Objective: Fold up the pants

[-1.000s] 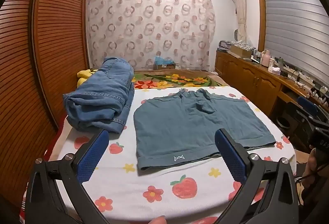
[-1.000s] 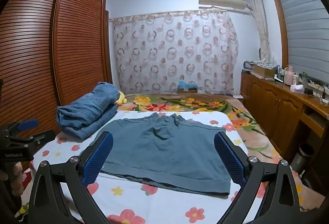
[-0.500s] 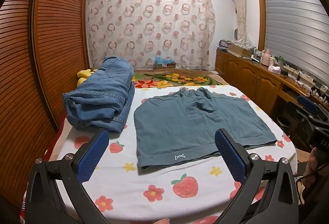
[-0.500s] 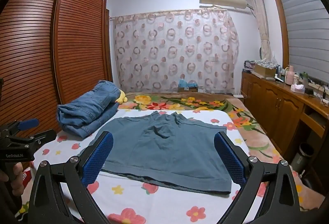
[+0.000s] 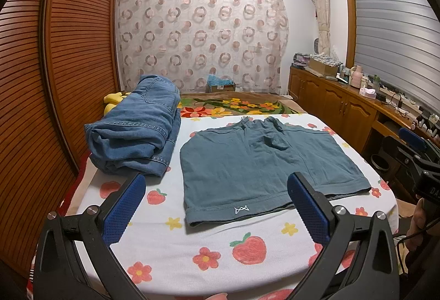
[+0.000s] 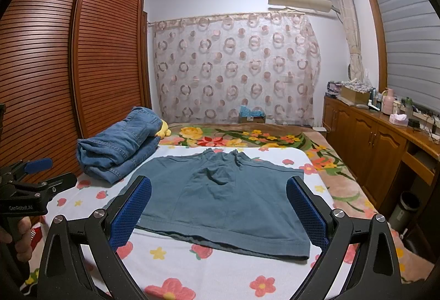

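The teal shorts [image 5: 264,165] lay flat on the bed [image 5: 170,250], just beside folded jeans [image 5: 137,132]. A pinch taking only the top layer would likely skew the fold. Left tool [image 5: 217,203] and right tool [image 6: 218,205] hovered short of the hem, both spread wide, holding nothing.

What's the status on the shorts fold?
Left gripper and right gripper open, empty, short of the bed. Teal shorts flat, unfolded. Folded jeans beside them, apart; nothing in the way.

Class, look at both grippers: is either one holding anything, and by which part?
Nothing is held. The left gripper and right gripper are both open above the teal shorts.
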`<state>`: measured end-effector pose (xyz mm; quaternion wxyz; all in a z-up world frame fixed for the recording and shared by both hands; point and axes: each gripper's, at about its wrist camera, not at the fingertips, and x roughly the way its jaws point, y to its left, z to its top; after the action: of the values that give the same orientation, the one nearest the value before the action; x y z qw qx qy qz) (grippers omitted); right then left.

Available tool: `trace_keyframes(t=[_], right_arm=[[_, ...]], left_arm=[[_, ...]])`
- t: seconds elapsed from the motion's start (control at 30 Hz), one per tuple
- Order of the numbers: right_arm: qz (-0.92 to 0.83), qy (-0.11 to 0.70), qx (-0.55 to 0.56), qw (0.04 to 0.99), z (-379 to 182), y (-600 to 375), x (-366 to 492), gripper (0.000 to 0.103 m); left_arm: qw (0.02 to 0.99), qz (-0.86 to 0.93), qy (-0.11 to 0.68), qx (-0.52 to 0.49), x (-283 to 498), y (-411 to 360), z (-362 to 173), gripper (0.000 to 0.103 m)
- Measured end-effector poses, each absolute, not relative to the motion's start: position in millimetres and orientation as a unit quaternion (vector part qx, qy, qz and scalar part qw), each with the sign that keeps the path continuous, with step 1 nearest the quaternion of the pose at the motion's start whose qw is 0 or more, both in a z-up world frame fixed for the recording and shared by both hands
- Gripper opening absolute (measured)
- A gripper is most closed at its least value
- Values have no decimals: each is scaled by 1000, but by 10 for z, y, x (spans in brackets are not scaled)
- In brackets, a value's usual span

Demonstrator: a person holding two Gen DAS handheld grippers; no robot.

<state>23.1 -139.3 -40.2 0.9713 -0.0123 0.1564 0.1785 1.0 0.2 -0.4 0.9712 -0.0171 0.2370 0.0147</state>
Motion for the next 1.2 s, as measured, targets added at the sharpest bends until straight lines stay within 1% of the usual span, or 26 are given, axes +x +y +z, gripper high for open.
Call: trace_keyframes(t=[1.2], right_arm=[[178, 156, -15, 971, -397, -1392, 229, 99]], left_arm=[[972, 14, 235, -14, 23, 9, -21, 103]])
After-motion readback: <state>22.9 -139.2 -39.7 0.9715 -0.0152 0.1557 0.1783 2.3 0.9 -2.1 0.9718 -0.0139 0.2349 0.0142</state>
